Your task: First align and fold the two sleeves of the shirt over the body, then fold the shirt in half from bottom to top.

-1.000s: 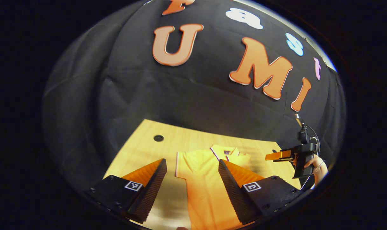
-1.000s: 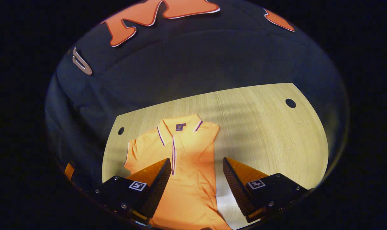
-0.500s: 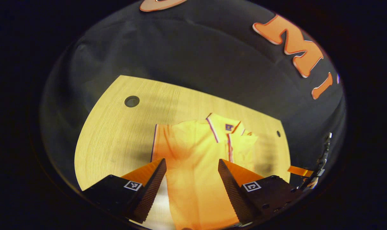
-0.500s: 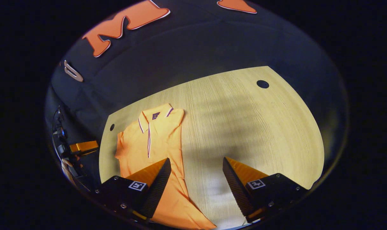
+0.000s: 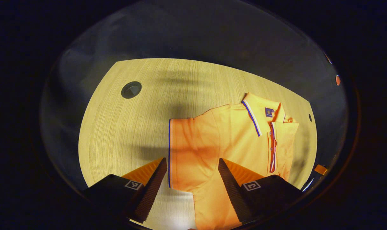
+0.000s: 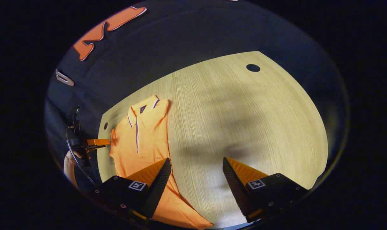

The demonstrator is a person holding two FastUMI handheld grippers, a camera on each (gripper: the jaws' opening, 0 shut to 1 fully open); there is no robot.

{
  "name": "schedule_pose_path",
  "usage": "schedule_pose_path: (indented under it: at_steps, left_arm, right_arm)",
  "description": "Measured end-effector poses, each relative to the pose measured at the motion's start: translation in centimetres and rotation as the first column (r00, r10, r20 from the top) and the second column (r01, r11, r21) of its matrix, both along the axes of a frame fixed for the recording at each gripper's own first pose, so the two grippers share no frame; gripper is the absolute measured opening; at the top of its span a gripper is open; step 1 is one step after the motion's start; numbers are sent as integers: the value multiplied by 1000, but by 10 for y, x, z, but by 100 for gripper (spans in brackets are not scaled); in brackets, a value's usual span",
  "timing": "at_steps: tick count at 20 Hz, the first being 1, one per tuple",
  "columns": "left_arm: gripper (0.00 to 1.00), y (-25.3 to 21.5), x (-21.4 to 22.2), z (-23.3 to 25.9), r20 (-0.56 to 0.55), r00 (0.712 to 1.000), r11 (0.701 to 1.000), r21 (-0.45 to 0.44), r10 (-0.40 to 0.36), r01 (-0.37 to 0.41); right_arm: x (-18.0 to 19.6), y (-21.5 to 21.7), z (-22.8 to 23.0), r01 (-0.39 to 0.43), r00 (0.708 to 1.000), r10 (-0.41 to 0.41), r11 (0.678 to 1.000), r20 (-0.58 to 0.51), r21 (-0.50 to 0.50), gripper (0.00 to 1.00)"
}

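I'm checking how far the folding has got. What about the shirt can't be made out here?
- Hem of the shirt: left gripper view, cut off at the bottom edge behind the left gripper.
- Lower shirt: right gripper view, covered by a finger of the right gripper.
- Far sleeve: small and bunched past the collar; fold unclear.

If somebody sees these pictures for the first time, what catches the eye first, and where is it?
The bright orange polo shirt stands out first, lying flat on the pale wooden table. In the left gripper view its left sleeve is spread out just ahead of the open left gripper. In the right gripper view the right gripper hangs open over bare table, beside the shirt.
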State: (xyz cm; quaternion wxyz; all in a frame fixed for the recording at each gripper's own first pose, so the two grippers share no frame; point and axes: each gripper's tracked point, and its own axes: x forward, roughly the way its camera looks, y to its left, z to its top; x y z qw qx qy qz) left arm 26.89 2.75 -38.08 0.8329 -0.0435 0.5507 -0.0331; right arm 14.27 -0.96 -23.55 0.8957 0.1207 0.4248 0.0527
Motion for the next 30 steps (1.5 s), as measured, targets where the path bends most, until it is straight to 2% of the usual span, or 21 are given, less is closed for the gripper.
schedule_pose_path:
  at_steps: [8, 10, 12, 13, 14, 15, 17, 18, 21, 24, 27, 30]
  left_arm:
    - [96, -1, 2, -13, -32, 999, 999, 1, -35, 35]
    - [95, 2, -1, -24, -53, 999, 1000, 11, 4, -3]
    - [94, 18, 4, -28, -6, 999, 995, 87, 41, -41]
    - [70, 20, 3, -29, 1, 1000, 995, 98, 20, -20]
    - [59, 20, 0, -28, 4, 1000, 994, 108, -27, 26]
    - [36, 19, 0, -24, 2, 999, 995, 88, -38, 38]
    - [4, 10, 0, -25, -2, 1000, 998, 58, -21, 21]
    - [1, 9, -4, -26, -11, 999, 998, 61, -32, 33]
    - [1, 9, 1, -16, 23, 997, 987, 139, -79, 75]
    - [1, 2, 5, 7, 61, 992, 980, 171, -112, 100]
    - [1, -15, 2, 31, 84, 986, 976, 176, -147, 131]
    - [1, -51, -8, 49, 97, 979, 975, 147, -180, 165]
  right_arm:
    - [5, 15, -10, -21, 999, 22, 999, -40, 33, 99]
    - [7, 17, -11, -17, 999, 19, 999, -42, 47, 99]
    - [8, 16, -9, -10, 999, 12, 998, -38, 60, 99]
    - [8, 16, -8, -6, 999, 9, 998, -37, 67, 99]
    - [7, 16, -9, -2, 999, 5, 997, -36, 75, 99]
    - [6, 17, -12, 4, 999, 0, 996, -42, 84, 98]
    - [5, 17, -16, 12, 998, -7, 996, -56, 93, 99]
    - [4, 17, -18, 15, 998, -10, 996, -57, 89, 99]
    - [5, 17, -16, 17, 999, -12, 996, -49, 88, 99]
    - [5, 18, -9, 23, 999, -19, 994, -32, 106, 98]
    - [2, 14, -3, 14, 1000, -13, 994, -17, 110, 99]
    - [-1, 9, 3, 8, 1000, -8, 993, 1, 115, 99]
